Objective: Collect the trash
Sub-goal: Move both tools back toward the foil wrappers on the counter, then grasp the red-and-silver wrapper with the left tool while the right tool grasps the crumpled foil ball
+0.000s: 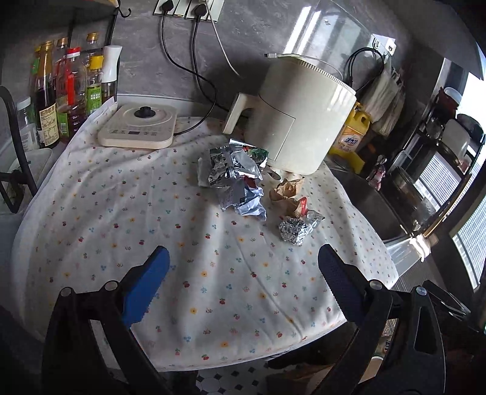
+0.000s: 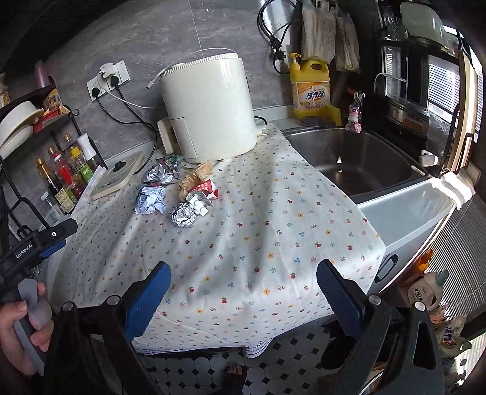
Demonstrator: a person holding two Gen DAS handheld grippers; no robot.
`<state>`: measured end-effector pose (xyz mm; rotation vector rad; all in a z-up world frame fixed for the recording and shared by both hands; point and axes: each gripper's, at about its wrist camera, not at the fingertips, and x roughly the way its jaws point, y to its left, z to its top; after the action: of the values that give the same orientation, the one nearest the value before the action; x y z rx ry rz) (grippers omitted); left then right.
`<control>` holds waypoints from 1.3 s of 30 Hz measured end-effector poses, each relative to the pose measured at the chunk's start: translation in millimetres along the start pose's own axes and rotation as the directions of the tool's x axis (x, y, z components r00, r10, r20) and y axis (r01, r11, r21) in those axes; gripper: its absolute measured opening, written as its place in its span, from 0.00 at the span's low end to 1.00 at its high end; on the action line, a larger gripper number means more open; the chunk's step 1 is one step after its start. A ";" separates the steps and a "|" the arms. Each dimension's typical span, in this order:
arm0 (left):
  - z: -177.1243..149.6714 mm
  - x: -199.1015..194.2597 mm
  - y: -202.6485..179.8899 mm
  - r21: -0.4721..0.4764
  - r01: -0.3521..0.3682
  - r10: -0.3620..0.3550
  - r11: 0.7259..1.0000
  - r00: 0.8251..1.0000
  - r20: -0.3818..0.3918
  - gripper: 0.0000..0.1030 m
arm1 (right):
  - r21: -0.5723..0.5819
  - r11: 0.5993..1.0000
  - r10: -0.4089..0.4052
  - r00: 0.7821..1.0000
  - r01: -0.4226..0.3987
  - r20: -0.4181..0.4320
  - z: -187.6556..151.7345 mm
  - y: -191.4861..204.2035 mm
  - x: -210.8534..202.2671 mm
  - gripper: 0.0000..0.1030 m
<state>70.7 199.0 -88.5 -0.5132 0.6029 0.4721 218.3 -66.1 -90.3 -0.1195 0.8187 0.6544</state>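
Trash lies in a cluster on the flowered cloth (image 1: 182, 273) in front of a cream air fryer (image 1: 300, 112): a crumpled silver foil wrapper (image 1: 231, 170), a crushed white-blue paper (image 1: 252, 206), brown paper (image 1: 287, 190), a red-and-white packet (image 1: 302, 206) and a foil ball (image 1: 293, 231). The foil ball (image 2: 181, 215), white-blue paper (image 2: 151, 200), brown paper (image 2: 194, 177) and red packet (image 2: 206, 188) also show in the right wrist view. My left gripper (image 1: 243, 261) is open and empty, short of the trash. My right gripper (image 2: 243, 276) is open and empty, further back over the cloth.
A cream induction cooker (image 1: 138, 127) and sauce bottles (image 1: 70, 91) stand at the left. A steel sink (image 2: 355, 158) with a yellow detergent jug (image 2: 309, 88) is at the right. Cables hang from wall sockets (image 1: 188, 9). The tiled floor (image 2: 273, 364) lies below the table edge.
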 end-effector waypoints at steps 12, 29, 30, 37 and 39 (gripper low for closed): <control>57.2 70.1 10.8 0.101 0.114 -0.110 0.988 0.993 -0.041 0.94 | 0.110 0.990 -0.092 0.995 0.089 0.026 24.0 19.9 40.9 0.91; 68.1 161.5 8.1 0.118 0.161 -0.132 0.980 0.966 -0.223 0.30 | 0.191 0.968 -0.164 0.986 0.163 -0.012 33.7 12.2 63.3 0.92; 68.6 157.9 9.6 0.122 0.163 -0.134 0.979 0.967 -0.215 0.29 | 0.184 0.971 -0.154 0.988 0.154 -0.016 35.3 15.5 66.9 0.92; 74.7 128.9 38.0 0.088 0.158 -0.143 0.983 0.976 -0.163 0.29 | 0.102 0.993 -0.055 0.997 0.060 -0.051 45.2 51.2 100.2 0.90; 74.9 119.9 48.3 0.072 0.156 -0.144 0.985 0.978 -0.151 0.29 | 0.079 0.996 -0.027 0.997 0.032 -0.068 47.2 62.2 112.2 0.88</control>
<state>161.7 311.1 -126.5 -0.5122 0.7149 0.2663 268.2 55.3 -128.4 -0.0811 0.9047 0.5915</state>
